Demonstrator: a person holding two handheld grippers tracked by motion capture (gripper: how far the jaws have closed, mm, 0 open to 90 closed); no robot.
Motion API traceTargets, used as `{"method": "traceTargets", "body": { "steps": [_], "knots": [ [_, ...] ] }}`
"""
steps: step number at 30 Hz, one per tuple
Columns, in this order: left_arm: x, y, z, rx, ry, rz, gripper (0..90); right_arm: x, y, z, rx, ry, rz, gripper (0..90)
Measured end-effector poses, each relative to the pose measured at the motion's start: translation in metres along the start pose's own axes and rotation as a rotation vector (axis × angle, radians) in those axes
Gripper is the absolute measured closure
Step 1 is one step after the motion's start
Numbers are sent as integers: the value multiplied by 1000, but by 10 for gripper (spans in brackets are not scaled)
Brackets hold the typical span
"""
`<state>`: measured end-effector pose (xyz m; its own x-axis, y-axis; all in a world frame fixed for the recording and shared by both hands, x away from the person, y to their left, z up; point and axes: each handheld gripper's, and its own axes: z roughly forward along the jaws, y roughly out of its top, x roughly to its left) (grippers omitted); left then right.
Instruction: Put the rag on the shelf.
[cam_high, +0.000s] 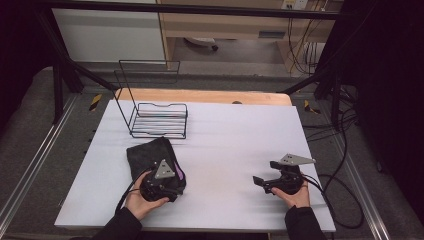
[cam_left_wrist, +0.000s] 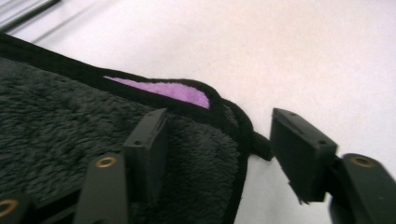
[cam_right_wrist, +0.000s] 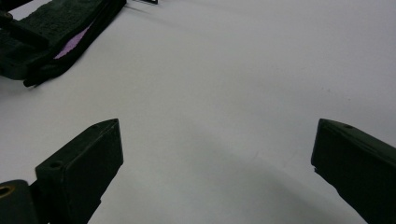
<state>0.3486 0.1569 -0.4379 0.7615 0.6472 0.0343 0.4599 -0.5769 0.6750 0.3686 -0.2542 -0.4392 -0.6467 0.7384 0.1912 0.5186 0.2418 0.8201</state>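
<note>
On white table (cam_high: 225, 145), left claw (cam_left_wrist: 219, 144) part-open astride dark towel (cam_left_wrist: 56, 135) edge, purple lining half hidden; right claw (cam_right_wrist: 215, 168) open, empty

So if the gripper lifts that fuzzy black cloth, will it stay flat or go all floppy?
Probably floppy: the black cloth looks like soft fleece, folded over so a purple inside peeks out. It will likely droop and unfold from the left gripper, whose jaws straddle its corner. It looks light, and its fuzzy pile should not be slippery.
</note>
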Motion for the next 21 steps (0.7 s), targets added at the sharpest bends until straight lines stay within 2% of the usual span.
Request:
{"method": "traceTargets", "body": {
  "steps": [6,11,16,18,21],
  "knots": [
    [1,-5,5,-31,19,-14,452,0,0,1,8,1,-2,28],
    [-6,-2,9,-7,85,-4,494,1,-1,3,17,0,-7,29],
    [-3,0,9,5,89,-18,583,1,-1,4,23,-1,-8,28],
    [-1,1,8,13,84,-23,594,1,-1,4,23,-1,-10,28],
    [3,2,7,16,65,-40,657,2,-1,5,25,1,-3,29]
  ]
}}
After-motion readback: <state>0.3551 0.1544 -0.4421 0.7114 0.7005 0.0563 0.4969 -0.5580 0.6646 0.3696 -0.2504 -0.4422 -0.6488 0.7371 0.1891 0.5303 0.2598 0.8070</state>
